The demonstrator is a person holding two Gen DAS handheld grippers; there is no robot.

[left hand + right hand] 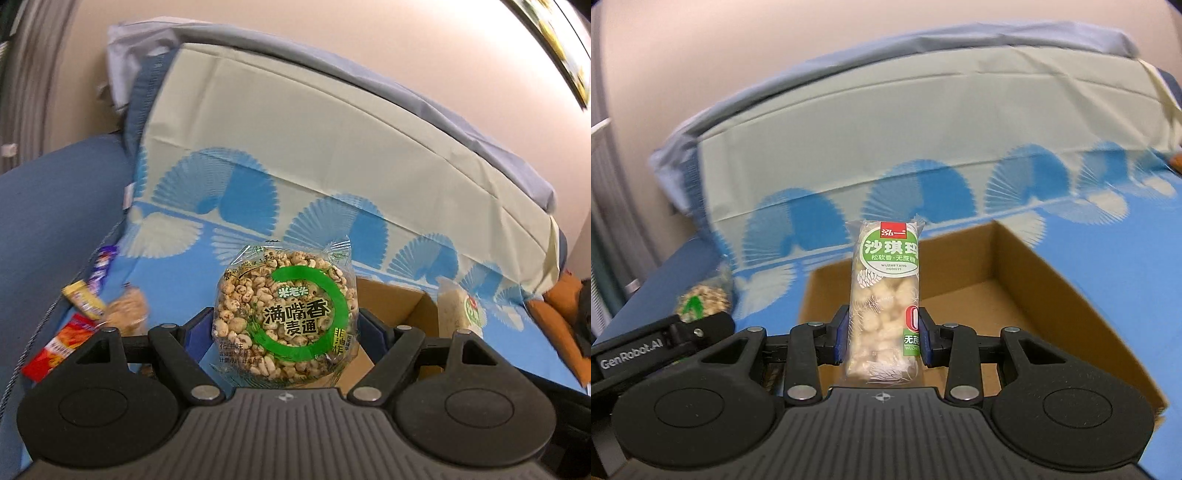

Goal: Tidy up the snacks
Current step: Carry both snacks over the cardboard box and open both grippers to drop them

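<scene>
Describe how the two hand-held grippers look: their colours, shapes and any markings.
Both look alike. The left hand-held gripper and the right hand-held gripper have a black ribbed body with a small cross mark, two round black discs, black linkage arms with silver pivot pins, and blue pads inside the fingers. In the right wrist view, white lettering on the left one's side reads GenRobot.AI. No cables or sleeves show.

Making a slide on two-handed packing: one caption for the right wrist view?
Right gripper holds a sachima bar upright over an open cardboard box on a blue-patterned cloth.
</scene>
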